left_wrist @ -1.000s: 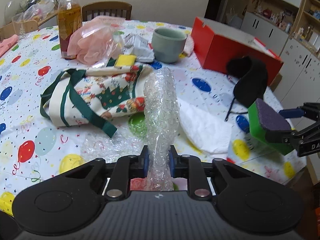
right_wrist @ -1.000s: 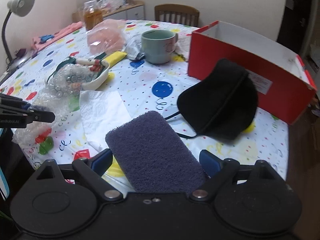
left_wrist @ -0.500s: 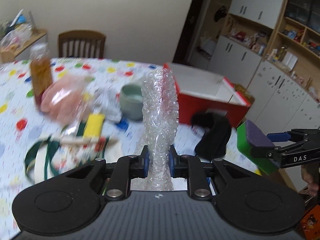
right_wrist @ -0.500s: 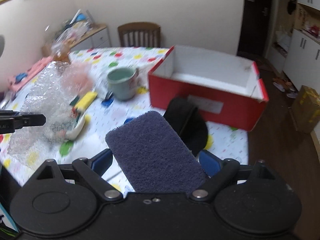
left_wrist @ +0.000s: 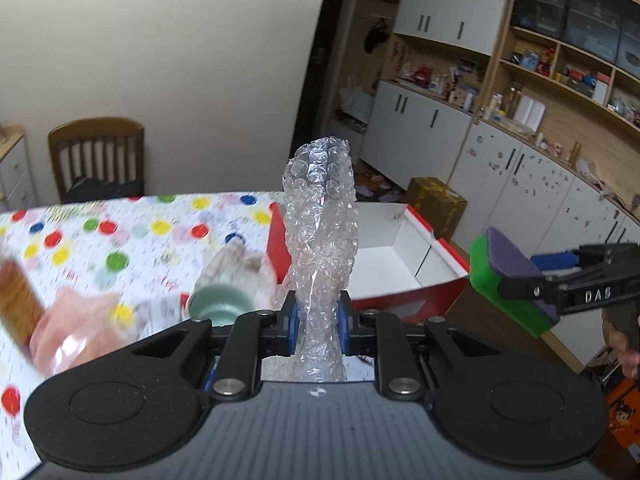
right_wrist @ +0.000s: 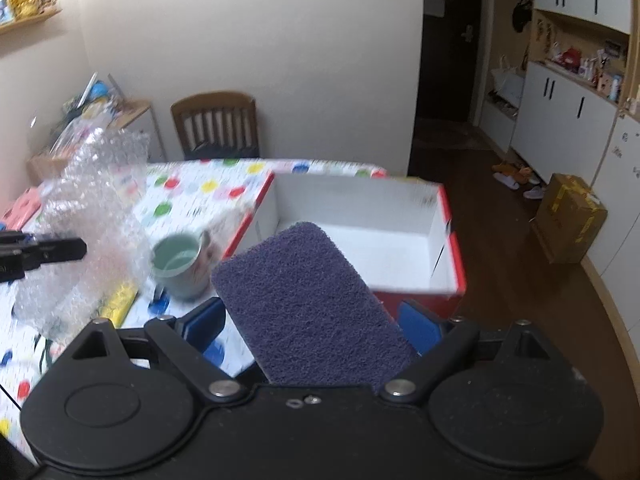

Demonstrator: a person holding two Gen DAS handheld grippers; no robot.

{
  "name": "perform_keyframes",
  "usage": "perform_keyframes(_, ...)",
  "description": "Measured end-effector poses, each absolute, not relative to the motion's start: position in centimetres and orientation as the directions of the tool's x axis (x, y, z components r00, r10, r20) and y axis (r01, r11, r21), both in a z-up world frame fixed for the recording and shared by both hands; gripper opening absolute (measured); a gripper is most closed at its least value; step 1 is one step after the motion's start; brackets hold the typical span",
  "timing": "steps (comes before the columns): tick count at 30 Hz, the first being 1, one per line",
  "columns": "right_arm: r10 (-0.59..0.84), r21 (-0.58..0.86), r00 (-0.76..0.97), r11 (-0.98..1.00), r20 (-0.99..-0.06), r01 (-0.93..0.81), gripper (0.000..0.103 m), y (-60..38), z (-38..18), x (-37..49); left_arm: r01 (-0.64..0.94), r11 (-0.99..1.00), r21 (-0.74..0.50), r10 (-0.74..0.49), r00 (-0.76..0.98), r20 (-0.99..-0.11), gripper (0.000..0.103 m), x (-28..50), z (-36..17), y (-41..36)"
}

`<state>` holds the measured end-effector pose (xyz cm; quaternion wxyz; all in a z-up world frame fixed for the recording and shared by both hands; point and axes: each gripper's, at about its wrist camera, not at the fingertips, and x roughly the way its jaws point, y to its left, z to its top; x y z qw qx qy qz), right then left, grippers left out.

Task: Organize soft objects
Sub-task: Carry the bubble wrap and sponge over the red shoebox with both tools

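My left gripper (left_wrist: 316, 322) is shut on a clear sheet of bubble wrap (left_wrist: 320, 240) that stands up between its fingers, held in the air above the table. The bubble wrap also shows in the right wrist view (right_wrist: 88, 216). My right gripper (right_wrist: 312, 324) is shut on a green sponge with a purple scouring face (right_wrist: 308, 304), also lifted; the sponge shows at the right of the left wrist view (left_wrist: 508, 280). An open red box with a white inside (right_wrist: 360, 236) stands on the table just ahead of both grippers.
A green mug (right_wrist: 178, 264) stands left of the box on the balloon-print tablecloth (left_wrist: 120, 232). A pink mesh bag (left_wrist: 76, 328) and a bottle (left_wrist: 16, 304) lie at the left. A wooden chair (right_wrist: 216, 124) stands behind the table. A cardboard carton (right_wrist: 572, 220) sits on the floor.
Both grippers have risen from the table with their loads and tilted up toward the red box. The black cap and the apron have dropped out of view.
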<state>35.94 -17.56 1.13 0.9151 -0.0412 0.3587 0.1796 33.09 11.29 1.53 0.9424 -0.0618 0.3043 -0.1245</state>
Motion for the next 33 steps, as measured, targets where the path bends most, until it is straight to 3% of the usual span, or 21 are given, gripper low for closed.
perform_keyframes(7, 0.266, 0.027, 0.724, 0.946, -0.637, -0.323, 0.093, -18.1, 3.6, 39.4, 0.259, 0.951, -0.167, -0.307, 0.76, -0.572, 0.019, 38.0, 3.0, 8.6)
perform_keyframes(15, 0.24, -0.023, 0.722, 0.942, -0.649, -0.334, 0.093, -19.4, 2.3, 45.3, 0.179, 0.966, -0.186, -0.257, 0.745, -0.615, 0.019, 44.7, 2.4, 5.1)
perform_keyframes(24, 0.292, -0.004, 0.658, 0.912, -0.694, -0.409, 0.093, -20.7, -1.9, 52.0, 0.127, 0.94, -0.318, -0.29, 0.789, -0.541, 0.019, 51.5, 3.1, 2.0)
perform_keyframes(33, 0.287, -0.07, 0.604, 0.865, -0.743, -0.497, 0.093, -19.0, -6.2, 55.9, 0.073, 0.968, -0.238, -0.223, 0.682, -0.697, 0.019, 57.2, -4.7, -1.8)
